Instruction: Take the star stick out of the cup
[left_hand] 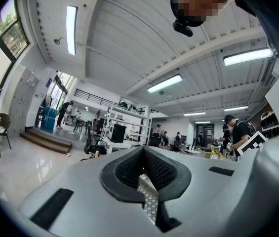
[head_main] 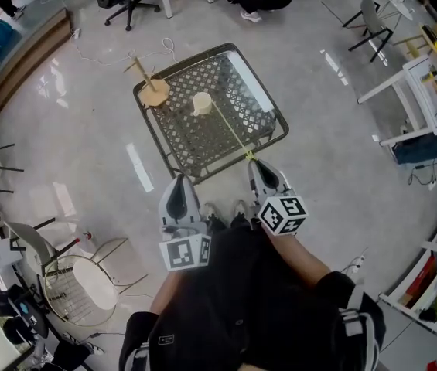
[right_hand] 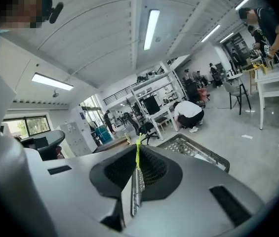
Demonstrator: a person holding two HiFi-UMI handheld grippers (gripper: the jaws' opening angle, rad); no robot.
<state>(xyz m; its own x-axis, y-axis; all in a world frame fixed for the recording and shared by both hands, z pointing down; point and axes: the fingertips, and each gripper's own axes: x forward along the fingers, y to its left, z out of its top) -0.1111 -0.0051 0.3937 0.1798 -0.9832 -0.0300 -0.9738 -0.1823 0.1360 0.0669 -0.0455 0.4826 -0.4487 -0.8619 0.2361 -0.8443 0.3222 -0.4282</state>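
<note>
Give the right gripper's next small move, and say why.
Probably lift the right gripper higher and away: its jaws are shut on the thin yellow-green stick, whose far end seems to reach the cream cup on the metal mesh table, so it may not be clear.

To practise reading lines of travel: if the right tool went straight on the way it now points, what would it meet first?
Most likely the mesh table, near its front edge: the right tool, shut on the star stick, aims over it roughly towards the cup. Its height is unclear.
</note>
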